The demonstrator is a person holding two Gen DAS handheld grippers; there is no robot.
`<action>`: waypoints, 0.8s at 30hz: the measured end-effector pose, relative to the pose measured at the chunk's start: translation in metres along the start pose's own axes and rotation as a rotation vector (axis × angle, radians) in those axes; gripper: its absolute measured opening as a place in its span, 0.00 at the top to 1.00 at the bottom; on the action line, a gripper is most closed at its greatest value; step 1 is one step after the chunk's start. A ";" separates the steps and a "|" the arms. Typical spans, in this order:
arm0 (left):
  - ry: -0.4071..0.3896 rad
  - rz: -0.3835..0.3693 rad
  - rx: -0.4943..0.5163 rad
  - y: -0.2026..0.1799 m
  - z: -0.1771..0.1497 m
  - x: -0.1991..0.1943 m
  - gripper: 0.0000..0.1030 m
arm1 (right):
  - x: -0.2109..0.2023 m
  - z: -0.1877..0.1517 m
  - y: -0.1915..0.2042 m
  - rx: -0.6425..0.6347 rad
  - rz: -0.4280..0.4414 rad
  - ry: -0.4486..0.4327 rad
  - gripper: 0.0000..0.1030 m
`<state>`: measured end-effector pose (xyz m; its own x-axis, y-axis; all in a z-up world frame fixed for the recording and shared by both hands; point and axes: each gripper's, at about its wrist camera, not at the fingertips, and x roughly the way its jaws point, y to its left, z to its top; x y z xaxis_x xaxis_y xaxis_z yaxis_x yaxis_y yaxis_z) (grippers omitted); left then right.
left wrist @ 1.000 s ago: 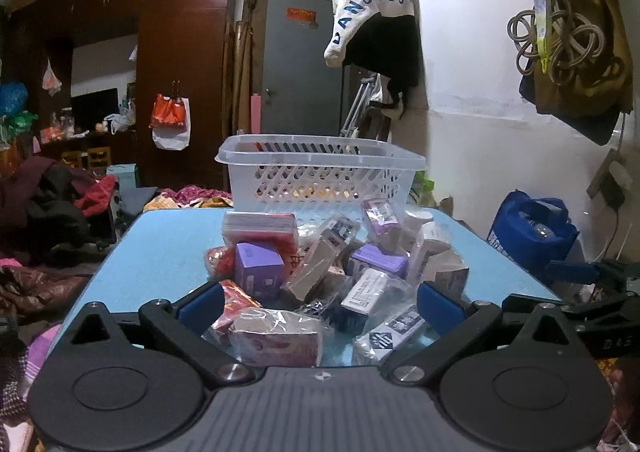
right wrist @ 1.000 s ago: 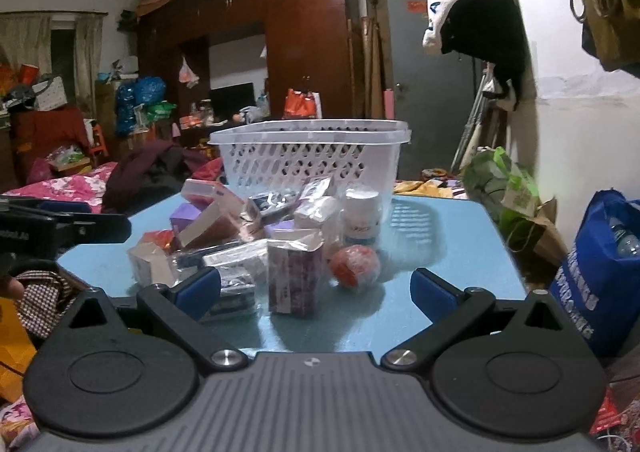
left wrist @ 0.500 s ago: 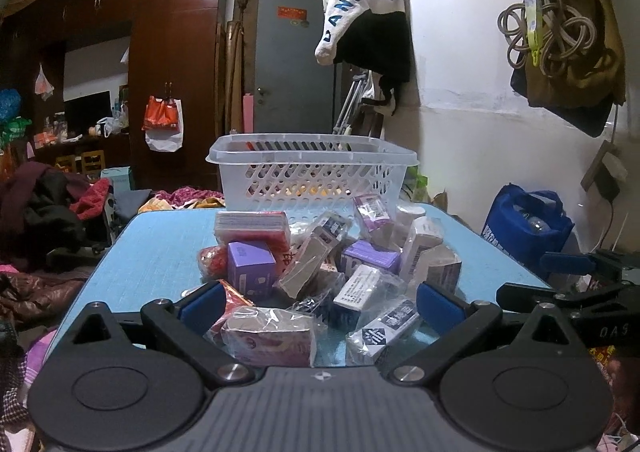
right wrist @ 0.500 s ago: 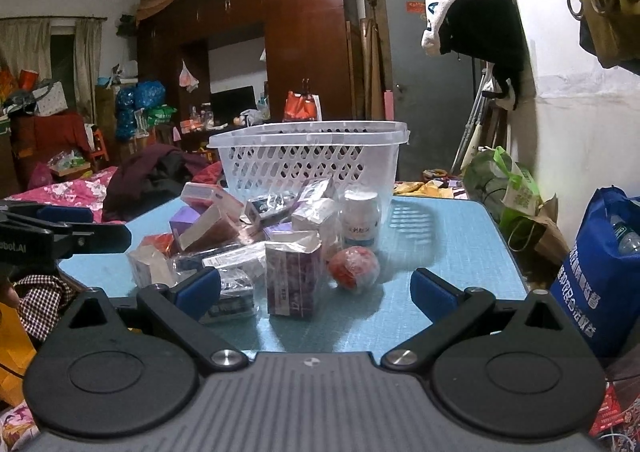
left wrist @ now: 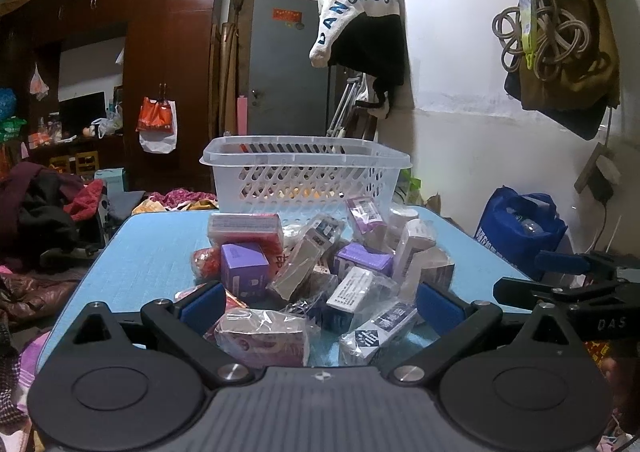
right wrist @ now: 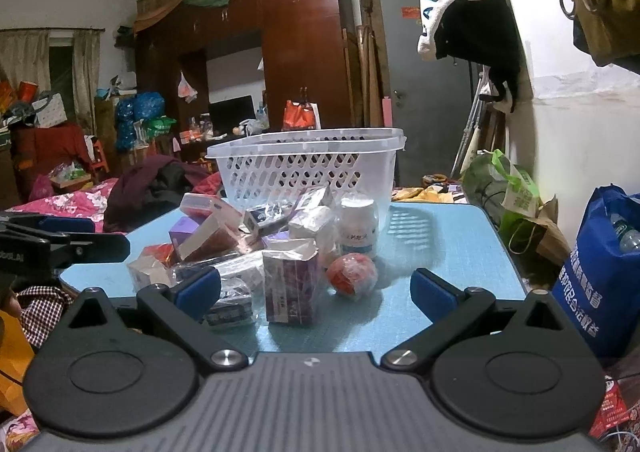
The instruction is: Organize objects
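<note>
Blue desk carries a pile of small boxes, and a white plastic basket stands just behind the pile. I see my left hand-held gripper released, its fingers spread around the nearest boxes without touching them. My right hand-held gripper is released too, near a wrapped purple box and a red ball.

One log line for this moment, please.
Left gripper: open, empty | right gripper: open, empty | pile of wrapped small boxes: on blue table | white plastic lattice basket: behind pile
</note>
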<state>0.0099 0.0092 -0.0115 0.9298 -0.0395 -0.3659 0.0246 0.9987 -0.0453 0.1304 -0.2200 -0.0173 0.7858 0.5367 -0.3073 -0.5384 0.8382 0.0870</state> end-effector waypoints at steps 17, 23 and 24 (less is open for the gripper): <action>0.007 -0.007 -0.003 0.000 -0.002 0.000 0.00 | -0.002 0.000 -0.001 -0.006 0.007 -0.011 0.00; 0.010 -0.011 -0.003 0.001 -0.002 0.001 0.00 | -0.002 0.000 0.000 -0.007 0.010 -0.009 0.00; 0.010 -0.011 -0.003 0.001 -0.002 0.001 0.00 | -0.002 0.000 0.000 -0.008 0.011 -0.008 0.00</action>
<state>0.0103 0.0101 -0.0135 0.9259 -0.0509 -0.3743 0.0337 0.9981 -0.0524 0.1293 -0.2210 -0.0167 0.7825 0.5466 -0.2983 -0.5493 0.8315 0.0829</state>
